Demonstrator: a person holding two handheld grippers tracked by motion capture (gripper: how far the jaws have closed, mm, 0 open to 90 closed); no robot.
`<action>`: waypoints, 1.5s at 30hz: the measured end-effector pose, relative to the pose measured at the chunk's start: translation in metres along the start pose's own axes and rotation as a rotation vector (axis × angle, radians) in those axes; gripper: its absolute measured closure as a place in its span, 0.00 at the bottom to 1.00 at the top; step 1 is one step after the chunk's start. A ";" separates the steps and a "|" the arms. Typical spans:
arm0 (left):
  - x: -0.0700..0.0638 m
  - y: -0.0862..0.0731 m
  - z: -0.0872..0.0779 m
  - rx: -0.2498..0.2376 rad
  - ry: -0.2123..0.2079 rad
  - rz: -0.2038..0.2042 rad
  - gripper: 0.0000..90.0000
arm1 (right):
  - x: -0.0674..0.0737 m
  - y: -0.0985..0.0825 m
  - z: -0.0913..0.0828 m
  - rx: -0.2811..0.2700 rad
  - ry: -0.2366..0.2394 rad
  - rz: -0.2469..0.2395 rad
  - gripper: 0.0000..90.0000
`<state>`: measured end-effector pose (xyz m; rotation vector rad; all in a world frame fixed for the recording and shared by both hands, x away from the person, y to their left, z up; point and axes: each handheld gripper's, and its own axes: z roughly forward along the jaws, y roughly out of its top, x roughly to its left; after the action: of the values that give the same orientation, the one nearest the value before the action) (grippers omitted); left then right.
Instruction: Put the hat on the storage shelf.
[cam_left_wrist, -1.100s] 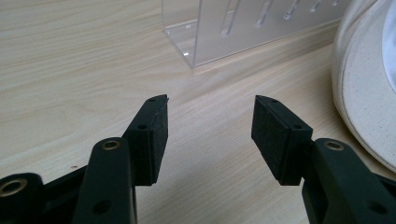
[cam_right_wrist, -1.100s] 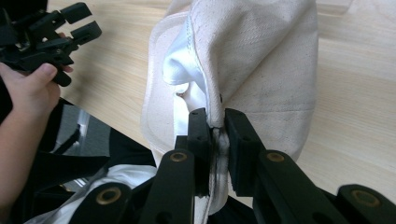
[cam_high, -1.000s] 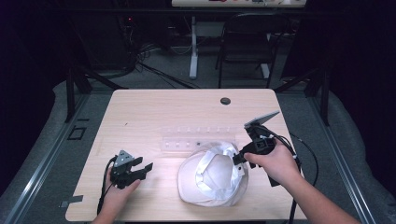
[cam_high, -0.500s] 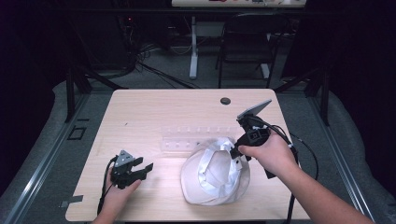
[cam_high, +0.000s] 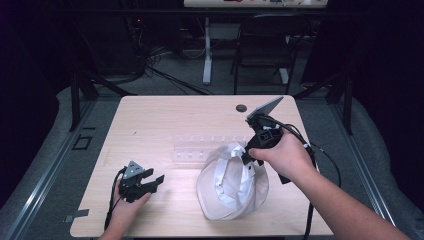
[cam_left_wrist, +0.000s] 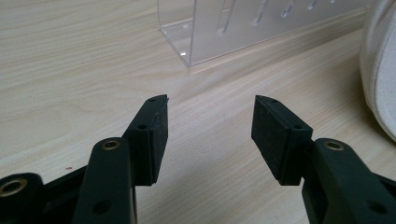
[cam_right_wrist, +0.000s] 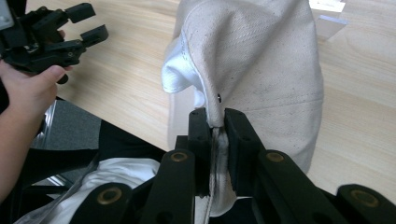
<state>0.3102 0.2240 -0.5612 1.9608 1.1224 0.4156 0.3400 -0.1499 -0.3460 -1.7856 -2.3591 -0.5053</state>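
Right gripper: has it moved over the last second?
Yes. The right gripper, shut on the cap, has shifted left, toward the table's middle, judged against the dark grommet.

Pale wood-grain table, smooth with a soft matt sheen. The cap is off-white woven cloth, a visible twill rib, faintly speckled, with a smoother, brighter white band inside. Far of it sits a clear plastic rack, glossy and see-through. The right gripper is matt black plastic with brass-coloured rivets; the left gripper carries dull, finely grained black pads
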 end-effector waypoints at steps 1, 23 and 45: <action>0.000 0.000 0.000 0.000 0.000 0.000 0.52 | 0.000 0.000 0.000 0.000 0.000 0.000 0.91; -0.002 0.000 0.001 0.001 -0.003 0.006 0.52 | -0.008 0.003 -0.035 -0.024 0.154 0.080 0.91; -0.019 0.002 0.003 -0.005 -0.033 0.043 0.50 | -0.025 0.016 -0.057 -0.096 0.418 0.161 0.91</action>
<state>0.3029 0.2065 -0.5589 1.9837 1.0591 0.4073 0.3578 -0.1884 -0.2979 -1.6887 -1.9231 -0.8818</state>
